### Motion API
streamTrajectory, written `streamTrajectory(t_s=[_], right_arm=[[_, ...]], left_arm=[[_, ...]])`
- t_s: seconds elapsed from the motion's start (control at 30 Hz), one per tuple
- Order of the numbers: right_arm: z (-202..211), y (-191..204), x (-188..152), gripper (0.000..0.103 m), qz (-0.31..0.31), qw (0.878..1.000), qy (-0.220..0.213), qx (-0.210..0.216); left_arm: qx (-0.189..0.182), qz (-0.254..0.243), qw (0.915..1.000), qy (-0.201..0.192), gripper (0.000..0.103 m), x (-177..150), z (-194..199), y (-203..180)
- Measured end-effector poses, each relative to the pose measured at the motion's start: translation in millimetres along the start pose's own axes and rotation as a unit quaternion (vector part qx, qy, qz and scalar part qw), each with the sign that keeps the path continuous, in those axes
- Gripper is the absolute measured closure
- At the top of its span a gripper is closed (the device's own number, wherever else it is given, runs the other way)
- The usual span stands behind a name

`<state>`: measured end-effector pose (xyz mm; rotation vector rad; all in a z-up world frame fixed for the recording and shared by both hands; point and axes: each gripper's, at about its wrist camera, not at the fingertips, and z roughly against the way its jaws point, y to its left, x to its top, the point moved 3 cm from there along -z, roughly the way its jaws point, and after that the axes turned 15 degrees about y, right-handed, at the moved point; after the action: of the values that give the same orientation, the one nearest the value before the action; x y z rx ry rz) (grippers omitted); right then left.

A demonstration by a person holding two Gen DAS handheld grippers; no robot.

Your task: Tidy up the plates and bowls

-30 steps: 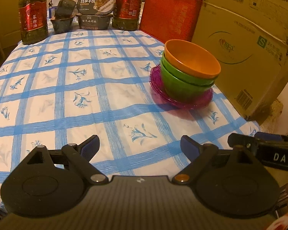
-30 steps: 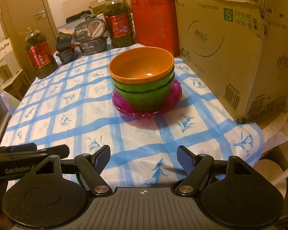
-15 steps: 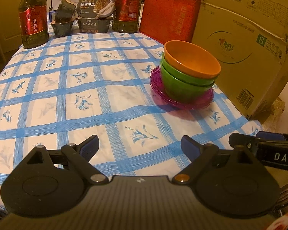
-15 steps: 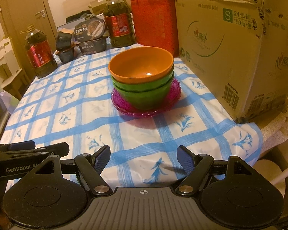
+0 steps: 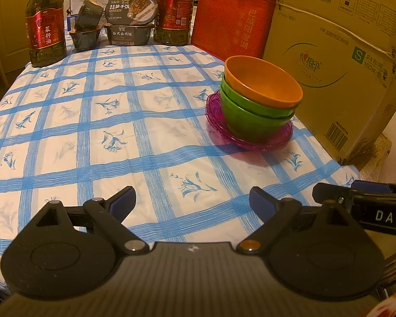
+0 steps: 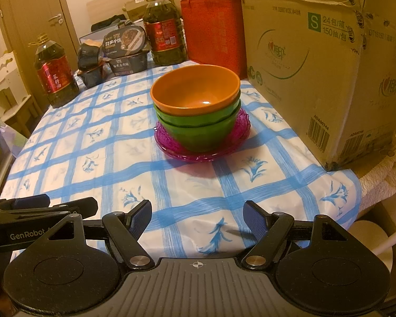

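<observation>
Both tools sit low over the near edge of the counter [image 5: 66, 121], and nothing is in either one: the left gripper [image 5: 192, 200] has its blue pads spread wide with only tablecloth between them, and the right gripper [image 6: 197, 215] is just as wide apart and just as empty. Out ahead, there's the stack. An orange bowl [image 6: 195, 92] sits nested on top of two green bowls [image 6: 198, 129], one inside the other, and the whole pile rests on a translucent purple plate [image 6: 177, 148] whose scalloped rim peeks out all round. From the left wrist view the same stack sits off to the right of centre, orange bowl [image 5: 262, 82] over green bowls [image 5: 250, 116] over purple plate [image 5: 216, 116], well apart from both sets of pads. Just beside the stack on its right stands a big cardboard box [image 6: 303, 60], near but not touching the plate as far as I can tell. Behind it, a red tote bag [image 5: 232, 18] against the box. Along the far edge of the blue-checked cloth: one oil bottle [image 5: 46, 26] at the left corner, a second oil bottle [image 5: 174, 10] beside the bag, and dark food containers [image 5: 129, 23] stacked between them. The right tool's arm shows at the lower right of the left view, the left tool's arm at the lower left of the right view.
</observation>
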<state>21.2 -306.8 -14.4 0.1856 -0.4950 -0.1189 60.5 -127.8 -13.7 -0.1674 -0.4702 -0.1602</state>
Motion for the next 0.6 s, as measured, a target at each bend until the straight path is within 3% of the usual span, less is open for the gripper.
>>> streamTrajectory(t_s=[0.6], right_arm=[[0.7, -0.5, 0.8, 0.027, -0.002, 1.000, -0.003, -0.001]], left_arm=[[0.001, 0.000, 1.0000, -0.001, 0.011, -0.3, 0.0, -0.5]])
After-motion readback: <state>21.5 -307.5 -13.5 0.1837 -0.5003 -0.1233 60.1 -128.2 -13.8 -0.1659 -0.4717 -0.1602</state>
